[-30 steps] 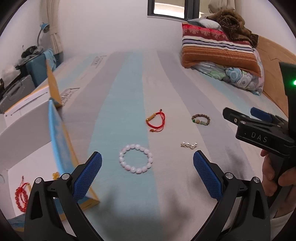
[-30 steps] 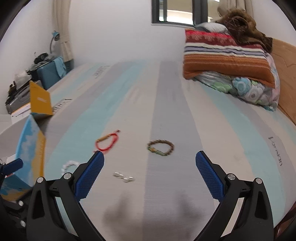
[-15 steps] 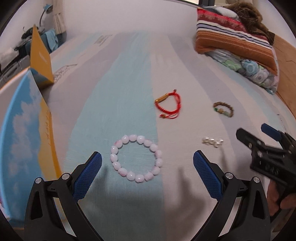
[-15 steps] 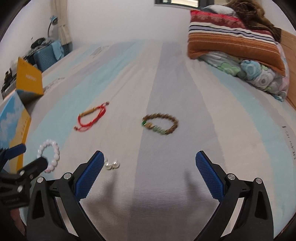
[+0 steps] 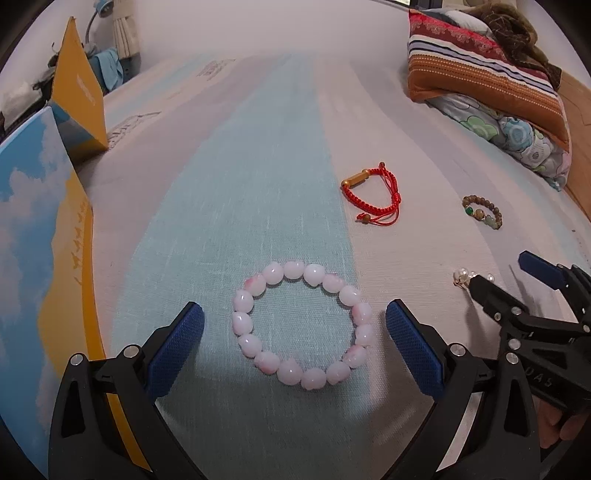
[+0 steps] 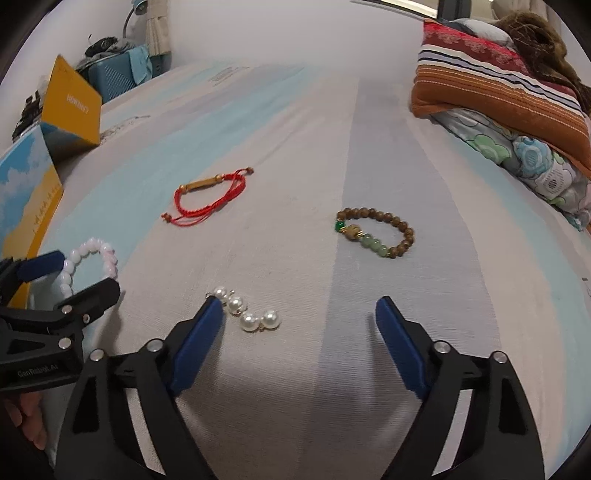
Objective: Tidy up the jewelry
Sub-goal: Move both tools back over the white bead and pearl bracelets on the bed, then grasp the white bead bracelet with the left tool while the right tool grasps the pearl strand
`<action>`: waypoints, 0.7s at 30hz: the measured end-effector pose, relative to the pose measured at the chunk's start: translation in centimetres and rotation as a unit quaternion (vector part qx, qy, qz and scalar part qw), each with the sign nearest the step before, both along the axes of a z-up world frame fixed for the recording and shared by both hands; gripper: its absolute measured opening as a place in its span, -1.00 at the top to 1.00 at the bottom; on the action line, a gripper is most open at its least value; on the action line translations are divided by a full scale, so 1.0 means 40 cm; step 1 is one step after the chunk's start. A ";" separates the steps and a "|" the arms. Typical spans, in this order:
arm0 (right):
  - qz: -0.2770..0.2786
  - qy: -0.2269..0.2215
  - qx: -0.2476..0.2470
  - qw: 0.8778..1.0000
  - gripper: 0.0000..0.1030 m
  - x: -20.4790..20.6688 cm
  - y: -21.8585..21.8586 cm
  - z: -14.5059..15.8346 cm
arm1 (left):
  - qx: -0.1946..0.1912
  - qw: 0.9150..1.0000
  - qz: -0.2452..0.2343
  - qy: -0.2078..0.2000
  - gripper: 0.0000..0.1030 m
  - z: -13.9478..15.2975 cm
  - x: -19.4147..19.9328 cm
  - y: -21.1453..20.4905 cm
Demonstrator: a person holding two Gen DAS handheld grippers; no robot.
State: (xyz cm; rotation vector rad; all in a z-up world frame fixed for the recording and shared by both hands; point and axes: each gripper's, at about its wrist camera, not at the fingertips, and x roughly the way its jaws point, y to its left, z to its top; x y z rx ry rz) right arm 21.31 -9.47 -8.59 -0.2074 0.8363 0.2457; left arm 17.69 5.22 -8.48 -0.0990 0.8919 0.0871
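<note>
soft, even indoor light with a faint pink cast fills both wrist views, and the far wall [image 5: 258, 26] washes out pale. diffuse grey shadows pool on the bed [image 6: 295, 387] just ahead of each gripper, with no hard glare anywhere. the fisheye lenses bow the stripes outward and ring each frame in black, while the pink bracelet [image 5: 301, 326] and the pearls [image 6: 245, 314] at centre stay crisp and the far room goes hazy.
</note>
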 end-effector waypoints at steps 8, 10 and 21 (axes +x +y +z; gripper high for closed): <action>0.001 0.009 0.002 1.000 -0.15 -0.004 0.008 -0.009 | 0.014 1.000 -0.013 0.007 -0.86 -0.012 0.006 -0.010; 0.001 0.010 0.003 1.000 -0.05 -0.006 0.010 -0.011 | 0.017 1.000 -0.015 0.006 -0.84 -0.015 0.003 -0.010; -0.001 0.004 -0.011 1.000 0.51 -0.015 0.020 -0.014 | 0.025 0.999 -0.025 -0.001 -0.02 -0.010 -0.018 -0.016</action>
